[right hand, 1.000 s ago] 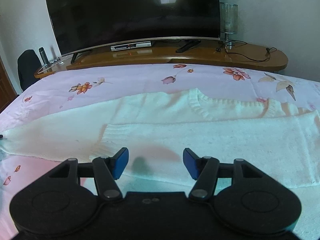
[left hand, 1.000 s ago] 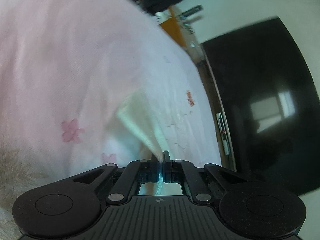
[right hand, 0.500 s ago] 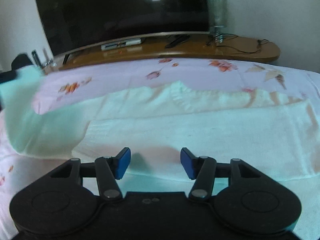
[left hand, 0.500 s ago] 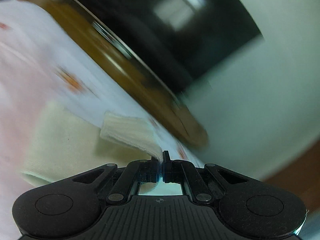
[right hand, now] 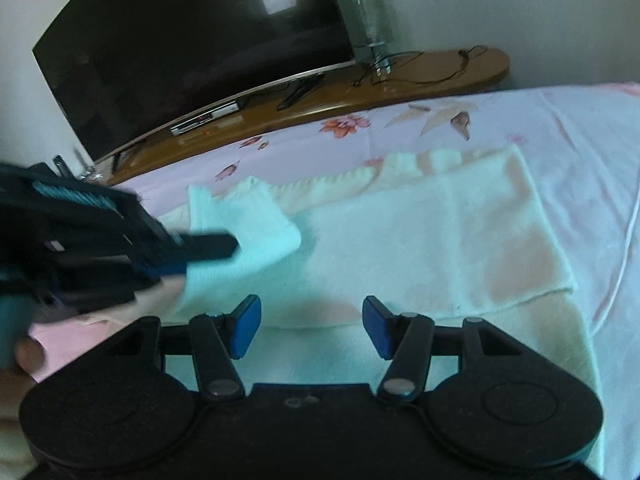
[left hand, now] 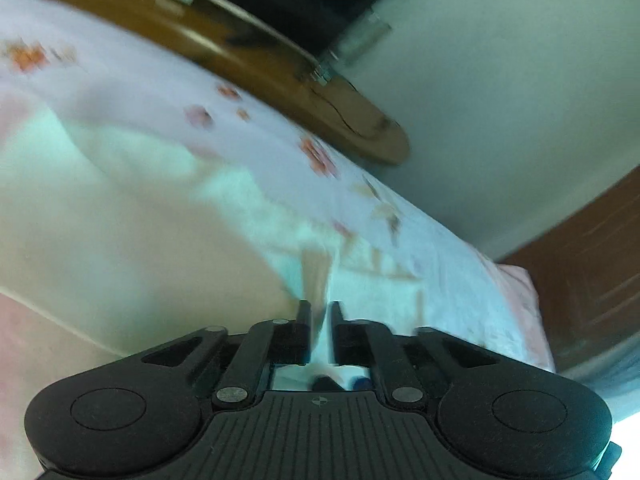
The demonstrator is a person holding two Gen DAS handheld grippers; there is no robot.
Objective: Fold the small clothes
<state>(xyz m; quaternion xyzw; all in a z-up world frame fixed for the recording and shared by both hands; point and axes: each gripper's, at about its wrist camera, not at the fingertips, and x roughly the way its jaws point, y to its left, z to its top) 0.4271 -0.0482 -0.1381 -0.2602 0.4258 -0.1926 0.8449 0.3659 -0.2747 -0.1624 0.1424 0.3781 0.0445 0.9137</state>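
Note:
A cream knitted sweater [right hand: 420, 240] lies flat on the bed, with one sleeve folded across its body. My left gripper [right hand: 236, 246] reaches in from the left over the sweater. The other sleeve's ribbed cuff [right hand: 260, 224] drapes off its tip. In the left wrist view the left gripper [left hand: 319, 312] has its jaws opening, and a strip of the sleeve [left hand: 316, 276] still hangs in the narrow gap between them. My right gripper [right hand: 312, 326] hovers open over the sweater's near edge with nothing between its blue pads [right hand: 246, 326].
The pink floral bedsheet [right hand: 580, 140] covers the bed. Behind it a wooden shelf [right hand: 440, 76] carries a large dark TV [right hand: 180, 48], a set-top box [right hand: 208, 116], a glass vase [right hand: 366, 12] and cables. A person's hand [right hand: 28, 354] holds the left gripper. A brown door [left hand: 580, 260] stands to the right.
The left gripper swept from the bed's left side across onto the sweater, carrying the sleeve with it and rolling; its jaws went from shut to parted. The right gripper shifted sideways along the sweater.

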